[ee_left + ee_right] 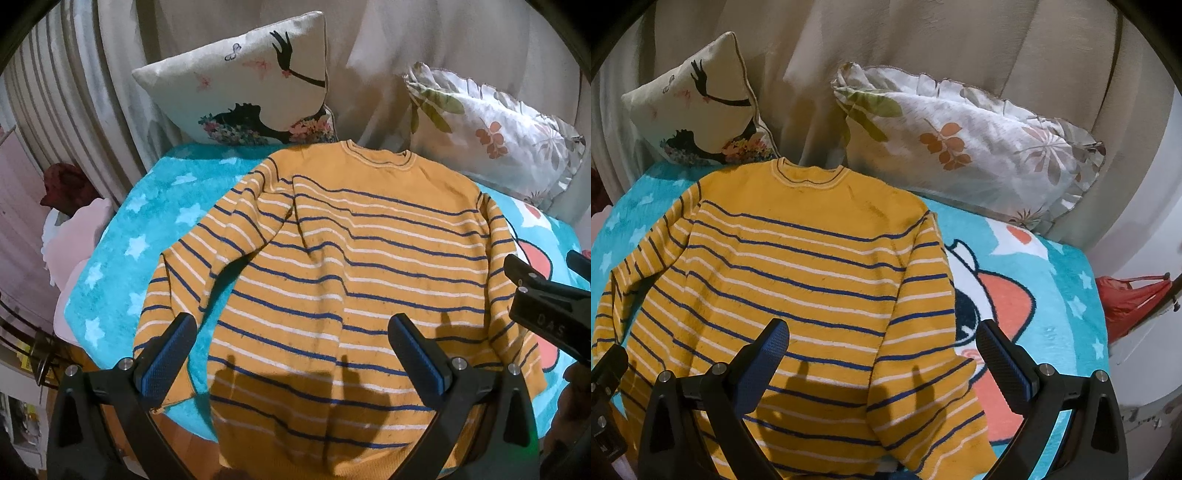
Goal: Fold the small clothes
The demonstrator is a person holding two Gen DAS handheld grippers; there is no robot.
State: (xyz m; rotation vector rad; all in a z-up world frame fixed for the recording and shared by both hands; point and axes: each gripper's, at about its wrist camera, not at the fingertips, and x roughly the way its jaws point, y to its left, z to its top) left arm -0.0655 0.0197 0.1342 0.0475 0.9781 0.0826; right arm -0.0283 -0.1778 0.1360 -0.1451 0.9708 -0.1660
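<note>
Two tools, left (291,332) and right (882,338), gaping above flat sweater (332,266).

The bottom hem of the mustard-yellow knit sweater with navy and white stripes (332,280) is running off the lower edge in both views. The black right gripper (554,295) is being cropped by the left camera's right edge, its jaw state unreadable there.

Both views above shared sweater (332,280)

turquoise star blanket (122,236) | silhouette cushion (243,92) | leaf-print pillow (967,147) | beige curtain (960,44) | red bag (1126,302)
</note>
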